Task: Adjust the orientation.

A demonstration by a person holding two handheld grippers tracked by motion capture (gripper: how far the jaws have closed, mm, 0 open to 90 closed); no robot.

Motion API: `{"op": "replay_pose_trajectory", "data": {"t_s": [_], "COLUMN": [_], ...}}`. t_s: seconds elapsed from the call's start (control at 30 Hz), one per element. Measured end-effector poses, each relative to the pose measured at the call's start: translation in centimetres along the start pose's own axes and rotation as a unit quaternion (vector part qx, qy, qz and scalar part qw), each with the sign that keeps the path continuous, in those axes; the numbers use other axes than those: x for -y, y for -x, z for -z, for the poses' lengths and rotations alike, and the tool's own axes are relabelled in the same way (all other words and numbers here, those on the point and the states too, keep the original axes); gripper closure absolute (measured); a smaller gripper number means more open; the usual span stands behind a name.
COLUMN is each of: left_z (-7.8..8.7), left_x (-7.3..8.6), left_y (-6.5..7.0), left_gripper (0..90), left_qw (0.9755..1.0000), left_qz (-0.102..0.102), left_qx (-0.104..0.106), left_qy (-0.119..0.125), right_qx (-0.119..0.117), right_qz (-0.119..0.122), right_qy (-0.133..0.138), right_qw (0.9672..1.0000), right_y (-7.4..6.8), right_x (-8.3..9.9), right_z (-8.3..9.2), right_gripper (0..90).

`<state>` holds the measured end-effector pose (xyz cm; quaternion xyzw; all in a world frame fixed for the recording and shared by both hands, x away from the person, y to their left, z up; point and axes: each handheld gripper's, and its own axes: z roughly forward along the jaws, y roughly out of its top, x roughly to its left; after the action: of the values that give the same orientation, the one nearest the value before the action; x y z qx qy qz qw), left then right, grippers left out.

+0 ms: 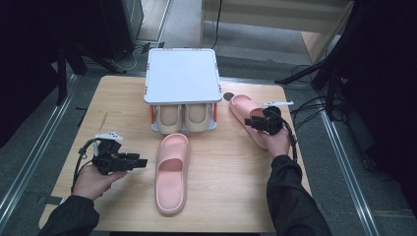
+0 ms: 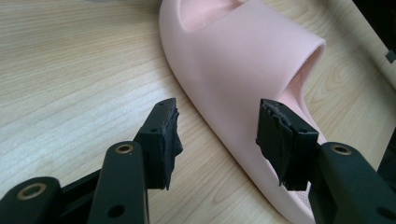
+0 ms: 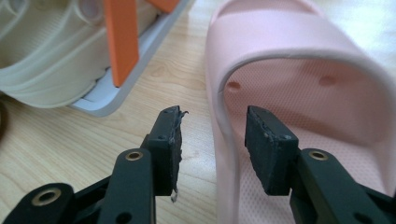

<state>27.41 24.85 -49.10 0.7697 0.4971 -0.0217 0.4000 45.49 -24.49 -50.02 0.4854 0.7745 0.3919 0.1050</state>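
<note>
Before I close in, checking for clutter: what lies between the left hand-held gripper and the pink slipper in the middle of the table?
Only bare wooden tabletop separates the left hand-held gripper from the pink slipper, as the high view shows.

Light wooden table point(image 1: 123, 98), grey floor point(image 1: 29, 162), dark stands point(image 1: 334, 64)

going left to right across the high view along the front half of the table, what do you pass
left hand-held gripper → pink slipper lying in the middle → right hand-held gripper over the second pink slipper
</note>
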Motion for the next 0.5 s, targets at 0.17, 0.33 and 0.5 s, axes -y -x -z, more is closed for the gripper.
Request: {"op": "replay_pose_trajectory", "data": {"t_s": [0.17, 0.33, 0.5], "left_z": [0.4, 0.6, 0.8], "left_x": [0.5, 0.8, 0.9], "left_y": [-0.2, -0.2, -0.3], "left_gripper": [47.4, 47.2, 47.1], "left_qw": [1.0, 0.9999, 0.9999], "left_qz": [0.005, 0.009, 0.012], "left_qx": [-0.005, -0.01, -0.011], "left_qy": [0.0, 0.001, 0.002], "right_qx": [0.006, 0.024, 0.031], "right_qz": [0.0, 0.003, -0.008], "right_qy": [-0.008, -0.018, -0.017], "right_qw": [0.9999, 0.9996, 0.9994], "right_y": [-0.3, -0.6, -0.1], "right_x": [-0.4, -0.8, -0.9], "right_z": [-1.3, -2.5, -2.5], "right_gripper": [58.5, 62.1, 75.2]}}
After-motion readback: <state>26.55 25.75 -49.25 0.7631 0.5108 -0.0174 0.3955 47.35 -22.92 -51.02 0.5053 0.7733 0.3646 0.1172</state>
